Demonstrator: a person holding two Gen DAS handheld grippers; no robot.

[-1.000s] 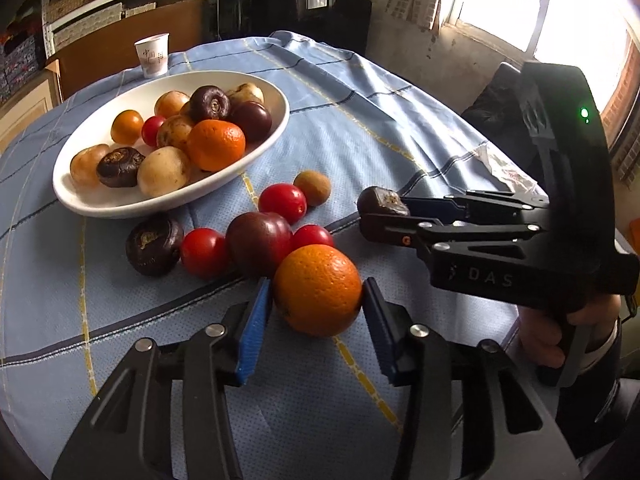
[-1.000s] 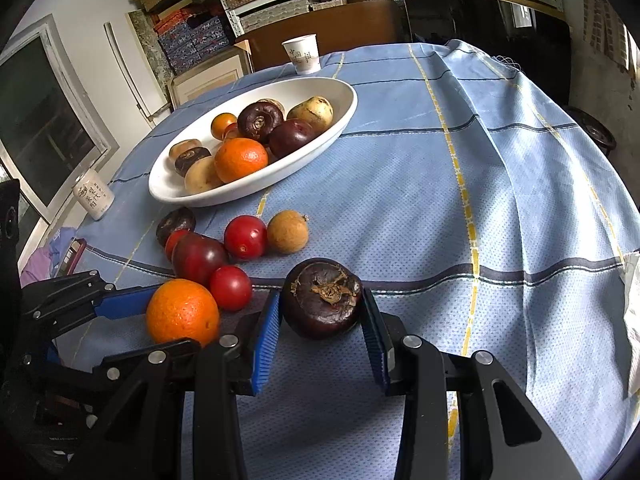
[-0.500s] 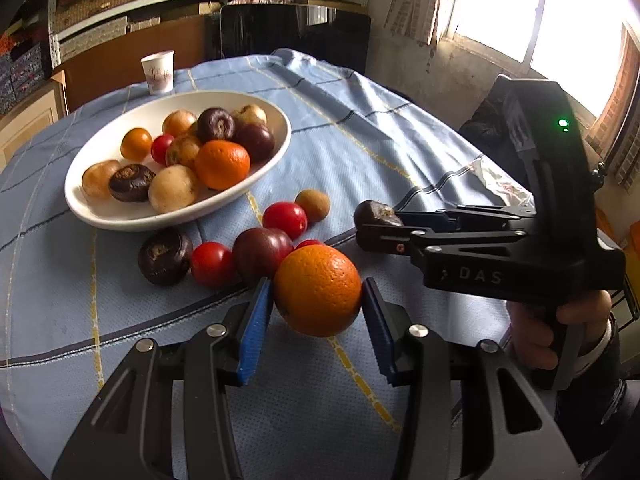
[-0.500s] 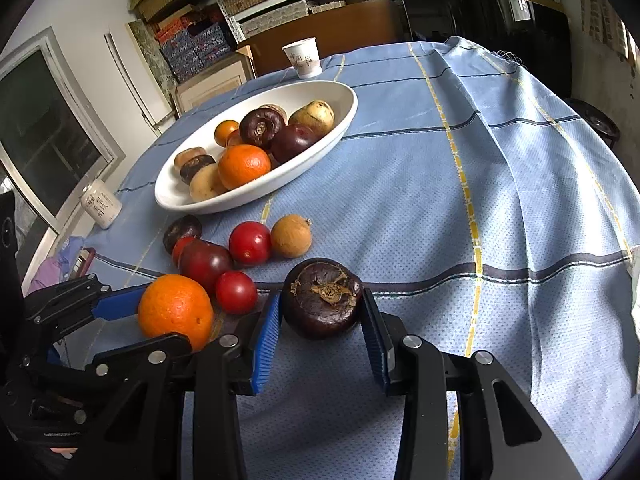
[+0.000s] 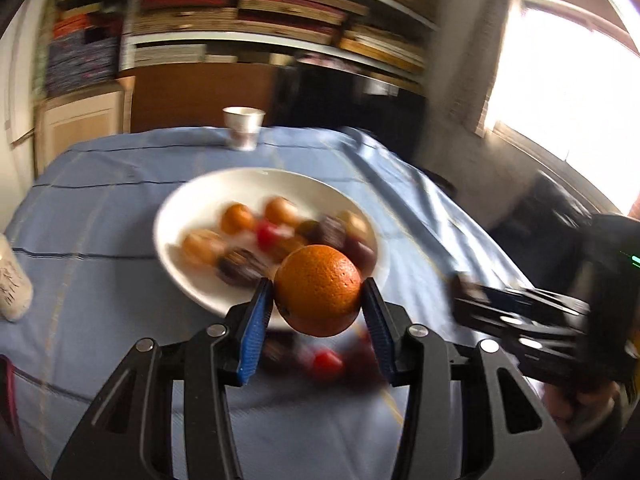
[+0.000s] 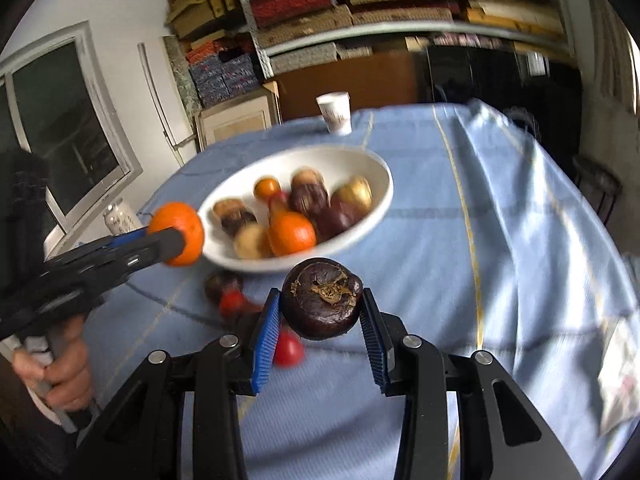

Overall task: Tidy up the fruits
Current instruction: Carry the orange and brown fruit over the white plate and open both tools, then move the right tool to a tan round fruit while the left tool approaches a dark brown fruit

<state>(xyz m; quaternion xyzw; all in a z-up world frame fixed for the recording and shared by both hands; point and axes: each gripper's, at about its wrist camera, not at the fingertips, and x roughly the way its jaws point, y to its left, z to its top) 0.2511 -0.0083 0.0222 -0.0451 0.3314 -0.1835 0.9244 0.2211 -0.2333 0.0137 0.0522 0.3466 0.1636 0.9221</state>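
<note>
Right gripper (image 6: 320, 312), black w/ blue ribbed pads, bottom centre, clamps a dark purple-brown round fruit (image 6: 322, 299), dried calyx facing camera, held above the light blue cloth-covered table (image 6: 500, 240). Left gripper (image 6: 176, 236) enters from left edge, a hand (image 6: 60, 372) on its grip at lower left, pinching a round orange (image 6: 177, 233) at the rim of the white oval bowl (image 6: 376, 200), centre frame. Bowl holds mixed fruit, blurred. White paper cup (image 6: 335, 113) at upper centre. Red tomato (image 6: 287, 349) lies on the cloth by the left pad.

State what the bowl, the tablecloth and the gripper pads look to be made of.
Bowl: likely glazed ceramic, being smooth, glossy white. Tablecloth: woven fabric, matte, creased, draping at the edge. Left gripper pads: probably rubber or plastic, blue, ribbed.
</note>
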